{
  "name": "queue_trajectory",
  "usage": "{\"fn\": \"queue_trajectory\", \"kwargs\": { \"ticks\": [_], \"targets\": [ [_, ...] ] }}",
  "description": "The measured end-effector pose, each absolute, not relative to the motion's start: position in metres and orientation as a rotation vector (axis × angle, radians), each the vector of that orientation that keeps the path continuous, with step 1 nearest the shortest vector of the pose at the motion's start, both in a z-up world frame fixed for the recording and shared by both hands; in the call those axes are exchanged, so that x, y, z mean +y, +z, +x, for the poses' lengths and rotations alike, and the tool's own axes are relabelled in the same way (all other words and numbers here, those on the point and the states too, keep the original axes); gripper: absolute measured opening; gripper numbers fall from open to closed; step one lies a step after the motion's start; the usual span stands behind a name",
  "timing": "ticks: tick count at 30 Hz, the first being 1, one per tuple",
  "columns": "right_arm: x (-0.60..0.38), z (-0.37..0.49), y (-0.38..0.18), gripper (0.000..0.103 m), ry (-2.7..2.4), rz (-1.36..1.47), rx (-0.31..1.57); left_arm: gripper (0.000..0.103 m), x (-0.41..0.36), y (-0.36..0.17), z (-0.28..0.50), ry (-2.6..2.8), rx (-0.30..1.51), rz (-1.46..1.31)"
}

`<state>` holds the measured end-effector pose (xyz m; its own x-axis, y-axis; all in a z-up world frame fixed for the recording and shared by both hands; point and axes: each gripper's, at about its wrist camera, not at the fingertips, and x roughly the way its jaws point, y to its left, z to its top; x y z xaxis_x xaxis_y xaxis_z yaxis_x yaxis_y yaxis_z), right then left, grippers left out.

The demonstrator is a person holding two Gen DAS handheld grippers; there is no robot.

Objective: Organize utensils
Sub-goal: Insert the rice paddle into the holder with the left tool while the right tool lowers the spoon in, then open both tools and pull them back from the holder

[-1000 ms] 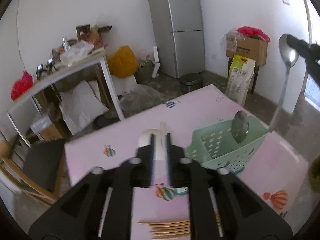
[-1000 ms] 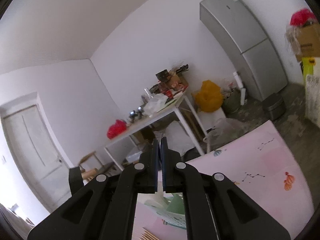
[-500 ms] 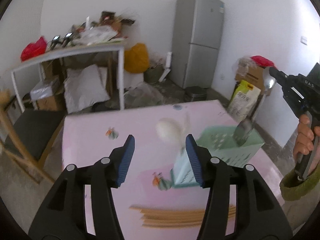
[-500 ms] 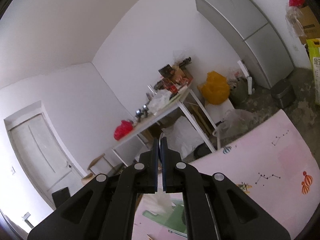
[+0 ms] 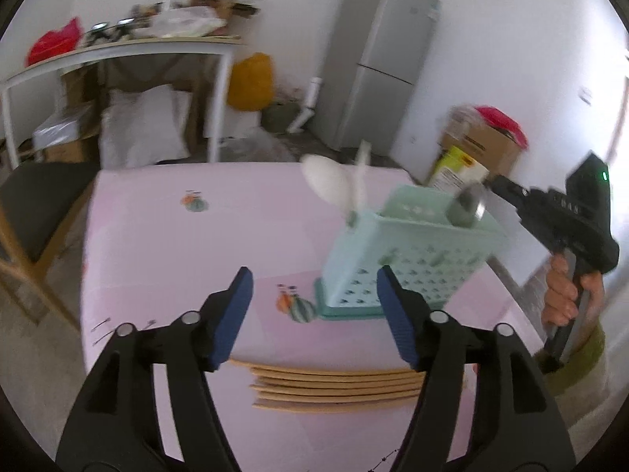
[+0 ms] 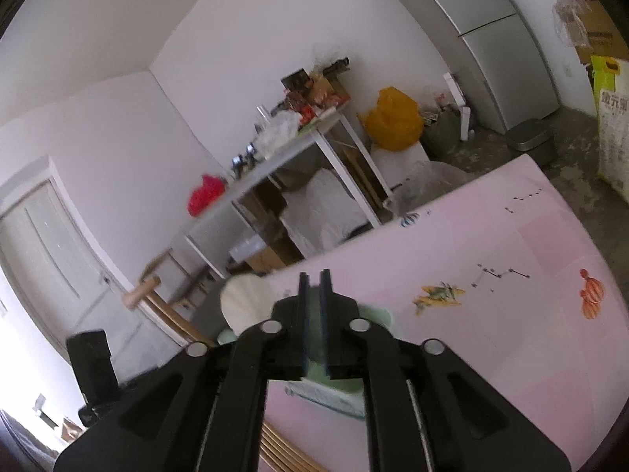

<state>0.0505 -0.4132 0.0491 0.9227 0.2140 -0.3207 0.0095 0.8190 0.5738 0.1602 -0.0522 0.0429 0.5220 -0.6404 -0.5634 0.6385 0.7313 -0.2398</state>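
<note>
The utensil caddy (image 5: 409, 251) looks like matt mint-green plastic, its walls pierced with small cut-outs. A white spoon (image 5: 334, 185) standing in it looks smooth and slightly glossy (ceramic or plastic, too blurred to tell), and the spoon bowl (image 5: 466, 206) beside it is polished grey metal. The chopsticks (image 5: 338, 387) look like pale bare wood. The table (image 5: 196, 244) wears a smooth pink printed covering with a faint sheen. The left gripper (image 5: 314, 314) is matt black plastic with blue, rubbery-looking pads (image 5: 232, 314). The refrigerator (image 5: 377, 63) has a brushed silver finish.
</note>
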Motion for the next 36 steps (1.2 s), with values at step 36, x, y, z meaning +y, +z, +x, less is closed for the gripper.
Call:
{"fn": "queue_trajectory", "kwargs": {
  "ticks": [36],
  "targets": [
    [-0.397,0.106,-0.001,0.054,0.218,0.767,0.576,0.069,-0.091,0.038,0.142,-0.793,0.657,0.062]
  ]
}}
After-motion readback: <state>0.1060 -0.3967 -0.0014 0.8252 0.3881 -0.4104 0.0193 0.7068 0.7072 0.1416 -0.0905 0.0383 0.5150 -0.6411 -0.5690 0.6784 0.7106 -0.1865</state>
